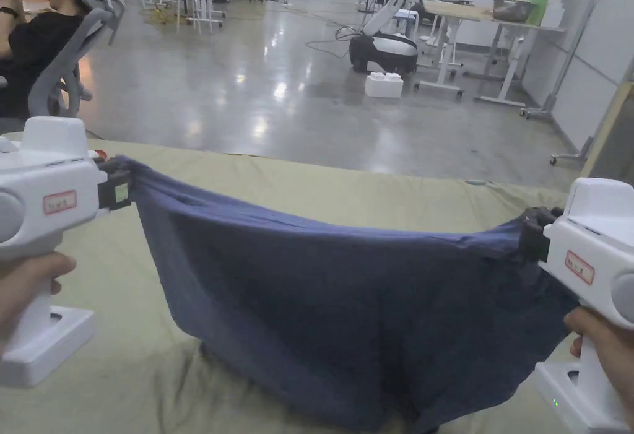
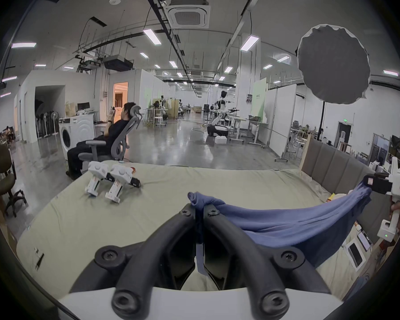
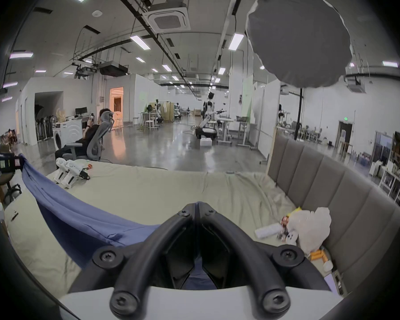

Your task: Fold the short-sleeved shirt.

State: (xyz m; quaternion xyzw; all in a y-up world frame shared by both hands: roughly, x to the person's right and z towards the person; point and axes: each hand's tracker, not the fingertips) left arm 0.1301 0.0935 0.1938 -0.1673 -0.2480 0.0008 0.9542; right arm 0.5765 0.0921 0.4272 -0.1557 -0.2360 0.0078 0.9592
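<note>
Blue shirt (image 1: 347, 305) is held up off the bed (image 1: 384, 190), stretched between the two grippers. Its upper edge sags in a shallow curve from one gripper to the other; the lower part droops and rests on the pale green bed sheet near the person.

Left gripper (image 1: 121, 190): jaws closed on a bunched corner of the shirt. In the left gripper view the two black jaws meet with blue cloth pinched between them, a small tuft sticking out past the tips (image 2: 199, 212). The left hand (image 1: 28, 286) wraps the white handle.

Right gripper (image 1: 531, 234): jaws closed on the opposite end of the shirt. In the right gripper view the jaws (image 3: 198, 207) are pressed together at the tips and blue cloth shows low down between them and to their left. The right hand (image 1: 603, 345) holds the handle (green indicator light lit at its base).

Also on the bed: two spare white grippers (image 2: 111, 179) lying side by side near the far left corner, well apart from the shirt. A white plastic bag (image 3: 310, 225) and small items sit against the padded grey headboard (image 3: 328, 186). Beyond the bed, a person (image 2: 116, 128) sits in a grey office chair (image 2: 123, 140), beside a washing machine (image 2: 75, 131).
</note>
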